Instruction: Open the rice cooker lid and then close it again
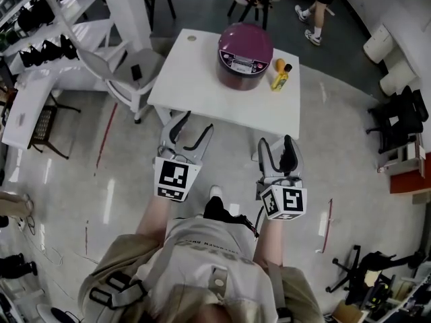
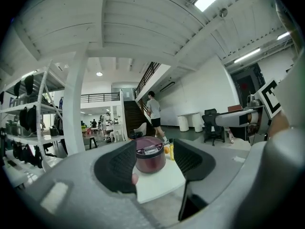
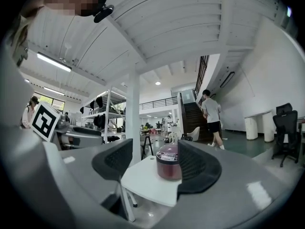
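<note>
Overhead, the cooker [image 1: 245, 54] sits shut upper centre on the desk [image 1: 195, 86], a bottle [image 1: 281, 75] at its right, which the right gripper view misses. The left gripper [image 1: 192, 132] and right gripper [image 1: 277, 152] hover lower centre, jaws spread, empty.
</note>
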A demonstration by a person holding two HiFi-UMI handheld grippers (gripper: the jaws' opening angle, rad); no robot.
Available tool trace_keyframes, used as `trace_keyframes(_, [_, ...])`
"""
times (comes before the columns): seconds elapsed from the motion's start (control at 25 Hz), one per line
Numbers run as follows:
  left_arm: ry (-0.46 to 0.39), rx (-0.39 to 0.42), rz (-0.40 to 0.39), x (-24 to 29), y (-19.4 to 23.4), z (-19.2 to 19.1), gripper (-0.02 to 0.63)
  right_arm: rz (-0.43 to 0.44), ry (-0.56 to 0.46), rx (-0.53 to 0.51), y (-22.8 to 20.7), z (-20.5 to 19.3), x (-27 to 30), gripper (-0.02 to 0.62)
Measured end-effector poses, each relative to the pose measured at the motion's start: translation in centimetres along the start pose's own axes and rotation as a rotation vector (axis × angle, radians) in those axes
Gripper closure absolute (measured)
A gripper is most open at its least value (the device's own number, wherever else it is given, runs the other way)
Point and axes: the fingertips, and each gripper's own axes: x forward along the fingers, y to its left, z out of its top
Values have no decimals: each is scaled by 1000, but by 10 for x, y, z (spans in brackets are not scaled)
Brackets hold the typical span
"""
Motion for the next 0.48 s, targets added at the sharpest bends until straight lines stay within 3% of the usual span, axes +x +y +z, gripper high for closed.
trace_keyframes(0.48, [-12, 29, 67, 84, 24, 24, 351, 90, -23, -4, -49, 17, 88, 327])
